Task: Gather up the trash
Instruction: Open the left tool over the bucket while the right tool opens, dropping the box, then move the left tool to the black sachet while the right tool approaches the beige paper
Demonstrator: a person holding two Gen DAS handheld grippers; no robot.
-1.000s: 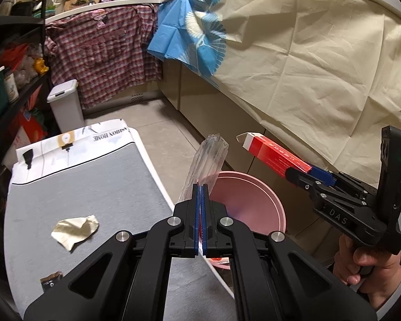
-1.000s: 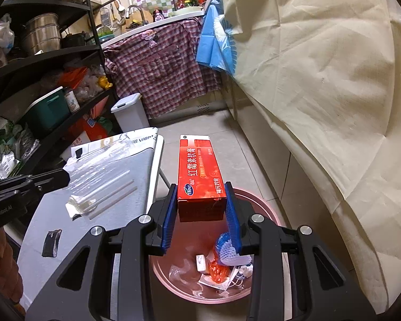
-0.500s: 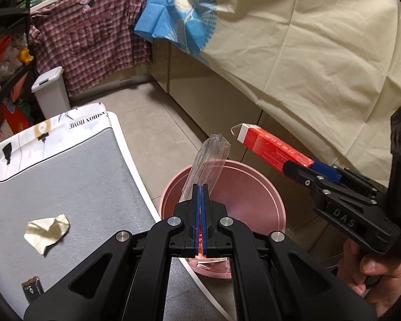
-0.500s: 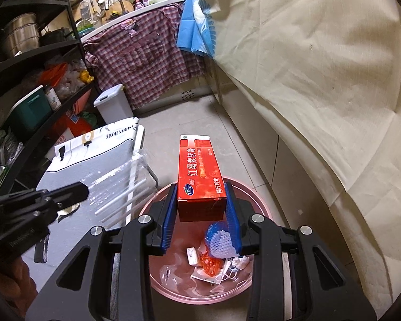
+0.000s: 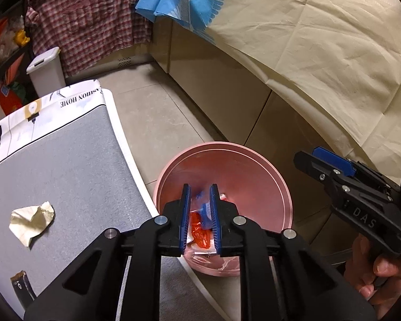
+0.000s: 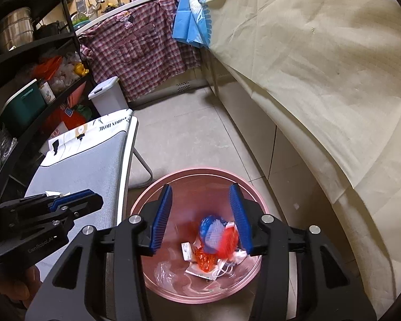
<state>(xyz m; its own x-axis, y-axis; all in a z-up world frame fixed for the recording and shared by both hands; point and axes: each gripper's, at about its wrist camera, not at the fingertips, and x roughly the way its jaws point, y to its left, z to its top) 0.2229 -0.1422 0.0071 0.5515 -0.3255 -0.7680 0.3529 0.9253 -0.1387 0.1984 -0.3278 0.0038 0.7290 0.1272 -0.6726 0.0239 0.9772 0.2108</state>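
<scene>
The left gripper [image 5: 199, 214] hangs above the pink bin [image 5: 267, 165] with its fingers parted and nothing between them. The right gripper [image 6: 201, 220] is spread wide over the same bin [image 6: 152, 195], also holding nothing. A blurred red box [image 6: 228, 240] lies inside with other trash. Beside the bin, a crumpled paper [image 5: 32, 218] rests on the grey table [image 5: 66, 165].

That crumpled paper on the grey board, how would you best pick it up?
From above, with the open left gripper. Close the fingers across the raised, creased ridge in the middle of the crumpled paper; its thin edges lie flat on the board and would likely slip.
</scene>
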